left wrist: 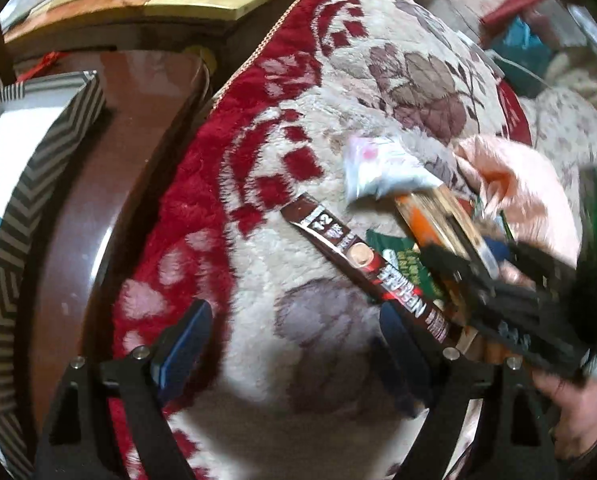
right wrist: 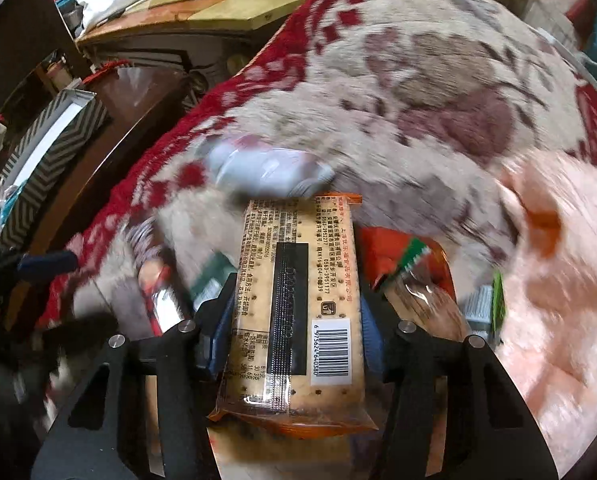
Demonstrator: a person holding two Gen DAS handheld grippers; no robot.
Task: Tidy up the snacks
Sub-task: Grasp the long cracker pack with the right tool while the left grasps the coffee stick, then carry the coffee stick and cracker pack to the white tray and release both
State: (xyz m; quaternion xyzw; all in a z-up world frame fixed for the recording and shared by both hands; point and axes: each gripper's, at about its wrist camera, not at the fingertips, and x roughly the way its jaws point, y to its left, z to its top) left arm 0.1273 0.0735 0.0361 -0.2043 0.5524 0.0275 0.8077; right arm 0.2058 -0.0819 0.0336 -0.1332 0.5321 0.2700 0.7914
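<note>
A: What does the left wrist view give that the right one doesn't?

B: A brown coffee stick (left wrist: 362, 270) lying flat on the plush blanket (left wrist: 258, 184), just beside a green packet (left wrist: 398, 254). The left gripper (left wrist: 294, 332) hangs over bare blanket, jaws spread, nothing between them.

A: And the right wrist view?

B: The print. The right gripper (right wrist: 292, 320) has its jaws pinching a cracker packet (right wrist: 298, 300) by the long sides, barcode up, lifted above a heap of orange and green snack packets (right wrist: 402, 256). A white wrapper (right wrist: 266, 170) lies beyond its far end.

A: The surface?

B: A cream blanket with red border and brown flowers; a dark wooden desk (left wrist: 98, 208) at its left edge; a pink cushion (right wrist: 558, 280) on the right.

A: Containers?

B: A chevron-striped box (left wrist: 30, 184) on the desk, white inside, something teal at its lower edge.
</note>
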